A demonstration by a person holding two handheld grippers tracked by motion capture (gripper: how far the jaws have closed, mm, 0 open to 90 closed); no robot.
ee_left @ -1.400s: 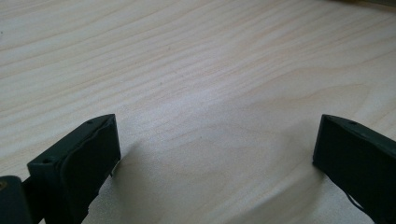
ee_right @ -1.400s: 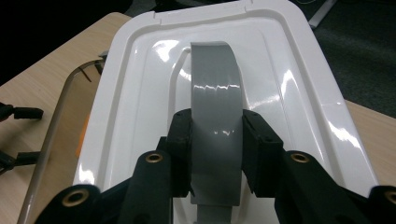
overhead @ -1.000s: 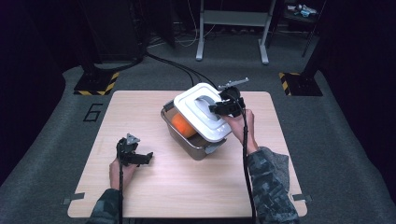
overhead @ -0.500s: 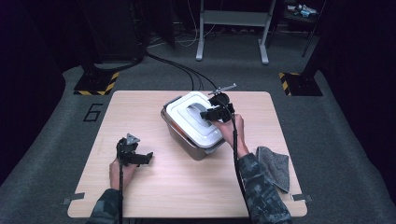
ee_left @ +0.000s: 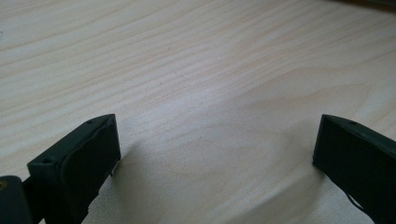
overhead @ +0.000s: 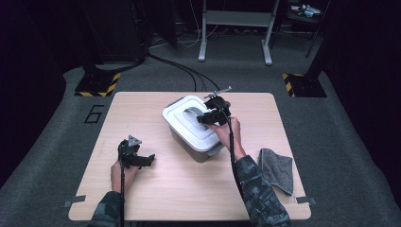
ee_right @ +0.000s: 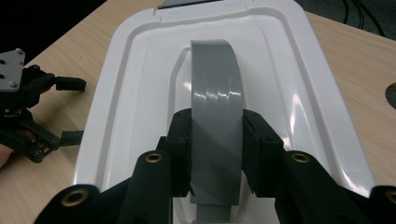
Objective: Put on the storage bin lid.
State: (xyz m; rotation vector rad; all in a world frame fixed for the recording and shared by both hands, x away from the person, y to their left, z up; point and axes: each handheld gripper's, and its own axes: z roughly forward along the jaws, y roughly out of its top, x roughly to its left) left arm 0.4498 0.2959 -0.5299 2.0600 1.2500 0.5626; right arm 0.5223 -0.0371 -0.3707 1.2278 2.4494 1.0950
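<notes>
Gripping grey handle (ee_right: 216,135) of white lid (ee_right: 303,84) with right gripper (ee_right: 217,154).
Sitting on box (overhead: 189,142) mid-tabletop (overhead: 189,198); left gripper (ee_left: 215,154) resting aside, jaws gaping, empty.

The right gripper (ee_right: 217,154) is clamped, forearm stretched forward. The left gripper (ee_left: 215,154) rests low, jaws wide apart.

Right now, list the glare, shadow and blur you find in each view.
High view: the room behind the table is dark, the picture soft. Left gripper view: the open left claw casts soft shadows on the wood; the nearest parts are blurred. Right gripper view: glare streaks on the white lid and the grey handle, which the right claw grips.
</notes>
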